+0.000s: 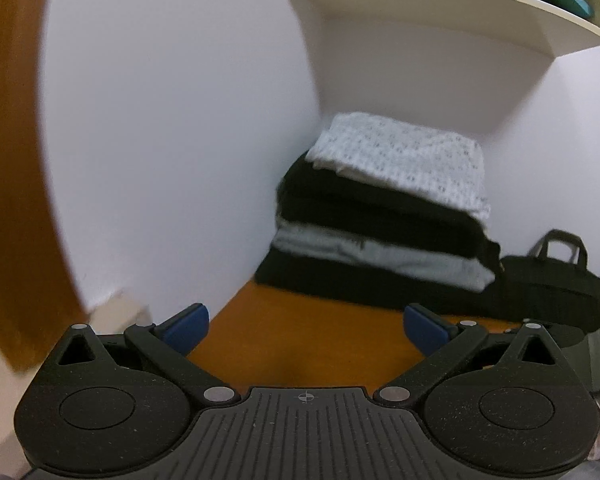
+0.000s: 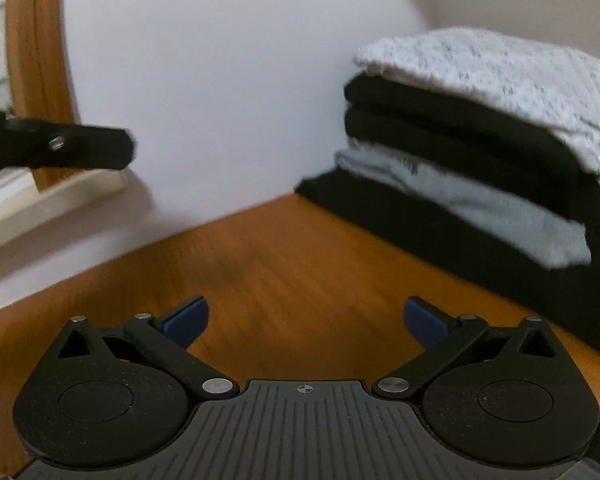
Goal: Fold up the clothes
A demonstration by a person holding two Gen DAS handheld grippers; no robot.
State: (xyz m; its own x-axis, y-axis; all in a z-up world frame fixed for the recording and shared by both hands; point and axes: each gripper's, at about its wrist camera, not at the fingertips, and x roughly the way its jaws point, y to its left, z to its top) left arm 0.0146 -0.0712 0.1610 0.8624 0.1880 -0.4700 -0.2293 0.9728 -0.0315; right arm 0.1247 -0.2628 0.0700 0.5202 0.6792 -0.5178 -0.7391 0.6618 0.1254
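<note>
The stack of folded clothes (image 2: 472,152) sits on the table (image 2: 280,264) against the wall, ahead and to the right of both spread, empty grippers, the left gripper (image 1: 306,330) and the nearer-looking right gripper (image 2: 306,320).

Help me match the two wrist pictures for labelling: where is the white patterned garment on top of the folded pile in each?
Left wrist: white patterned garment, right of centre, atop the pile.
Right wrist: same garment, upper right, atop the pile.
Shared landmark: orange wooden table.
</note>
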